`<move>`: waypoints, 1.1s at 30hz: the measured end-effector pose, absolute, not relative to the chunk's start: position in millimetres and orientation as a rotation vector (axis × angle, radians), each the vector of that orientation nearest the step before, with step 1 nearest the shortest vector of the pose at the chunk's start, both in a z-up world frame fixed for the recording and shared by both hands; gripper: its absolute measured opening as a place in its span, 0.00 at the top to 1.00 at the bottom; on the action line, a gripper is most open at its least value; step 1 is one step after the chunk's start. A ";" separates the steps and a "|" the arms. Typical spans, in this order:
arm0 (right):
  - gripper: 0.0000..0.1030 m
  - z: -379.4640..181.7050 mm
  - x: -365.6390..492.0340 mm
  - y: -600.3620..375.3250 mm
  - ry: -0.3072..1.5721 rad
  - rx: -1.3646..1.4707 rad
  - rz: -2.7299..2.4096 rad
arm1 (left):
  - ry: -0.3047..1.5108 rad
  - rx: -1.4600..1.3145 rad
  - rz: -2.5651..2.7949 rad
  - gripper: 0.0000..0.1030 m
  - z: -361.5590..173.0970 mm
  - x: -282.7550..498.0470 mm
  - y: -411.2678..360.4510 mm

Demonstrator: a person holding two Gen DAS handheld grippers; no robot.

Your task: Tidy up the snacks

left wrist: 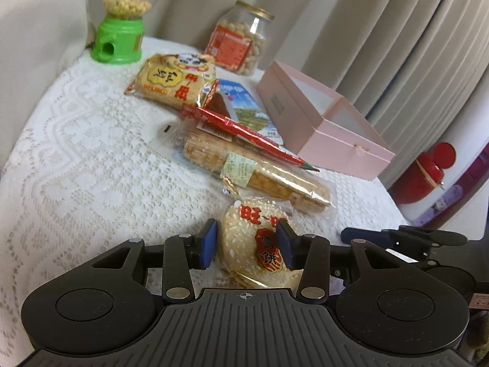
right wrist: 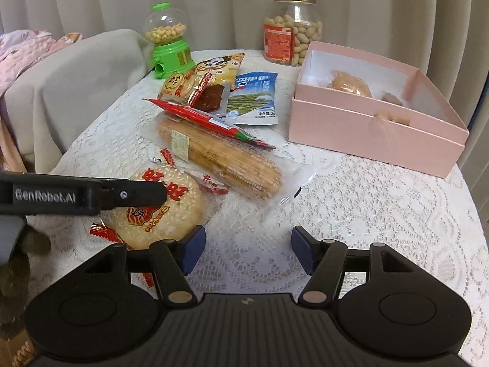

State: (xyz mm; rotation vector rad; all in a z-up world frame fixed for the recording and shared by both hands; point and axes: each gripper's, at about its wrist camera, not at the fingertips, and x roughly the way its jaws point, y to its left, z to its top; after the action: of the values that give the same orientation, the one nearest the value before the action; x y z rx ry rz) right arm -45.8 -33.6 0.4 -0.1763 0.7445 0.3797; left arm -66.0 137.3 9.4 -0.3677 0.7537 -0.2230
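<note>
White lace tablecloth [right wrist: 366, 202] under snack pile. Left gripper [left wrist: 249, 246] straddles round rice cracker pack [left wrist: 253, 244] at near edge, blue pads at its sides; actual grip: cannot tell. Right gripper [right wrist: 248, 252] jaws wide, nothing between. Pink box [right wrist: 382, 128] at right, open, 2 snacks inside.

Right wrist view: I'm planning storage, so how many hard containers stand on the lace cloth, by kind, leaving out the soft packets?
Glass peanut jar: 1
Green candy dispenser: 1
Pink open box: 1
Total: 3
</note>
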 end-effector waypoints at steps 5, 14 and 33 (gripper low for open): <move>0.36 -2.1 -49.7 -30.1 0.732 -0.216 0.377 | 0.750 -0.440 -0.212 0.56 7.1 -67.1 144.8; 0.24 23.9 -55.4 -47.8 0.660 -0.208 0.359 | 0.645 -0.467 -0.189 0.78 28.7 -82.7 152.3; 0.22 44.7 60.5 11.4 0.806 -0.096 0.535 | 0.597 -0.251 -0.112 0.80 56.6 -106.0 148.8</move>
State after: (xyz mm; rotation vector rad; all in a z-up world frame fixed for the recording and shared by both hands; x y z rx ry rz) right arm 60.5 11.4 44.7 -0.0960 0.8059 0.5354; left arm -106.0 148.8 56.6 -0.2512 0.5972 -0.1115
